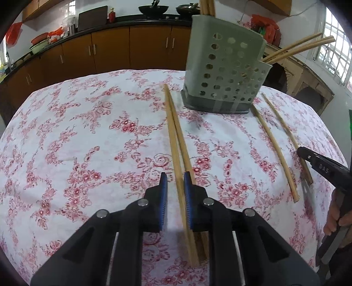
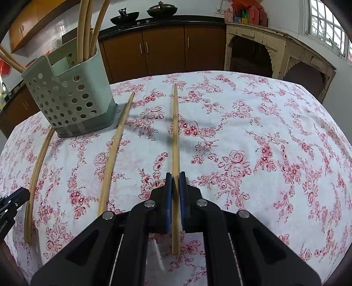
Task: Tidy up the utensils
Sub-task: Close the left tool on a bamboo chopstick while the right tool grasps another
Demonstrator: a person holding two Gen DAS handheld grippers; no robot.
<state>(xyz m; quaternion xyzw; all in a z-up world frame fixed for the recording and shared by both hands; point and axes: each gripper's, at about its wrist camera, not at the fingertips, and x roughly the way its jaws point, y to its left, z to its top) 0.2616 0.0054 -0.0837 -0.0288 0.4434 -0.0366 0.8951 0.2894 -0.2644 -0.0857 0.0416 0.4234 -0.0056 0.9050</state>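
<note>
Right gripper pinches a single chopstick running toward 12 o'clock. Left gripper, jaws narrow but apart, straddles a chopstick pair. Step: pickup. Next: lift, tip into the perforated holder at 10 o'clock. Holder's interior is hidden; stored sticks cut off.

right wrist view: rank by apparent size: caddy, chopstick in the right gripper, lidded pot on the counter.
1. caddy, biggest in area
2. chopstick in the right gripper: longer but thin
3. pot, smallest

The pot sits far back, so its rank says little about true size.
</note>
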